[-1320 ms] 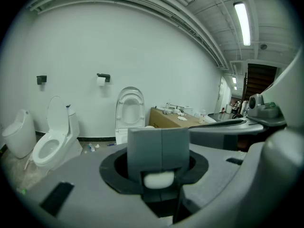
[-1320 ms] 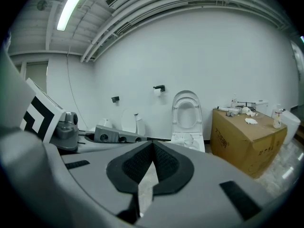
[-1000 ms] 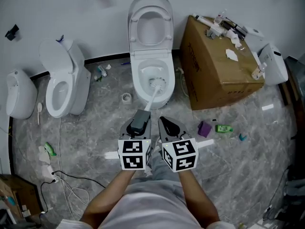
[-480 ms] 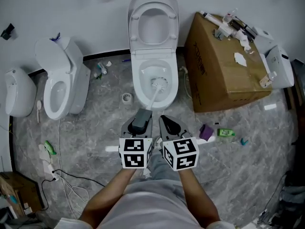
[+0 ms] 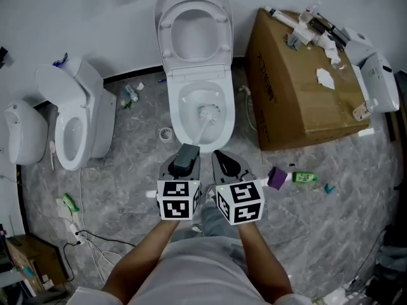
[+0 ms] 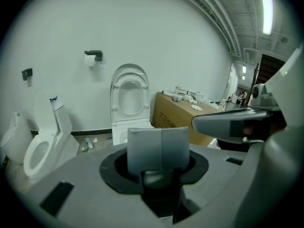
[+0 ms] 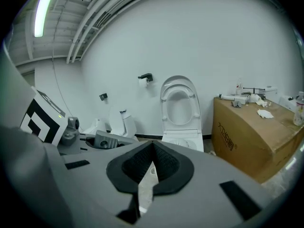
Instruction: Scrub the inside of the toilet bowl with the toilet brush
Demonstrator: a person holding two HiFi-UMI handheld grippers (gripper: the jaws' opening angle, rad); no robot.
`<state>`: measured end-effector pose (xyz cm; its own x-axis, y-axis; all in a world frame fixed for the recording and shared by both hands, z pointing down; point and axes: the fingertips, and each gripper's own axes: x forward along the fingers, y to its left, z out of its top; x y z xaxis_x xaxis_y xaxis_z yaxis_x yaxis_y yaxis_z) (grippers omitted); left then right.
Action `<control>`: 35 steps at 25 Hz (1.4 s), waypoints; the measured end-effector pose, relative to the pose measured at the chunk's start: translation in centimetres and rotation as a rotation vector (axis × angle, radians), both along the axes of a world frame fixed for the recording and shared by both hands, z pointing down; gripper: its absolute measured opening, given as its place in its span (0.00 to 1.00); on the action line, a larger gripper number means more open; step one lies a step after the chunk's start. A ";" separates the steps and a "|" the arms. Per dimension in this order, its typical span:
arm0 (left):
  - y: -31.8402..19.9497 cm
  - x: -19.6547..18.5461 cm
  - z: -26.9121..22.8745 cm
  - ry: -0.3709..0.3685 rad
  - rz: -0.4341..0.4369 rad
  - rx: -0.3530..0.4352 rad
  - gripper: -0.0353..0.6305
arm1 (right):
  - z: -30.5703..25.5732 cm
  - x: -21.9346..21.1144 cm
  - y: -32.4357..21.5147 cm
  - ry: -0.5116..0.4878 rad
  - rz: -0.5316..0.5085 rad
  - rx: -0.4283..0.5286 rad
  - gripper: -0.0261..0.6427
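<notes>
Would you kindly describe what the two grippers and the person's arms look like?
Both the left gripper and right gripper are grey with black-padded jaws, each carrying a white cube with black square markers. The person wears a pale top, forearms uncovered.

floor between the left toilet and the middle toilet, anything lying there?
Yes, in the head view: a small ring, like a tape roll, by the base of the middle toilet, and scattered litter near the wall, beside the left toilet.

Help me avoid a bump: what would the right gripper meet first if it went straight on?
Probably the front rim of the middle toilet, just right of the toilet brush handle; the right gripper points there, though depth is unclear.
</notes>
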<state>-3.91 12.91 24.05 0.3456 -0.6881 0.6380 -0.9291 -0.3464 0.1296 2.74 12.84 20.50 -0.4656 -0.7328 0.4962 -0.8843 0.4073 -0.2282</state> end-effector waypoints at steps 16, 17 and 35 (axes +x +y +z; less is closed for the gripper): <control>-6.0 -0.4 10.1 -0.012 -0.012 -0.116 0.28 | 9.0 1.1 -7.6 -0.011 0.014 -0.078 0.04; -6.3 -0.5 11.2 -0.012 -0.008 -0.128 0.28 | 9.9 1.2 -8.0 -0.010 0.020 -0.086 0.04; -10.9 0.9 24.7 0.013 0.081 -0.275 0.28 | 22.2 0.8 -14.0 0.020 0.014 -0.212 0.04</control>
<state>-2.98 1.97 48.73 0.4020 -0.4593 0.7921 -0.8973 -0.3697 0.2410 3.52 -1.20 42.71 -0.4445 -0.6174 0.6490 -0.8948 0.3400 -0.2894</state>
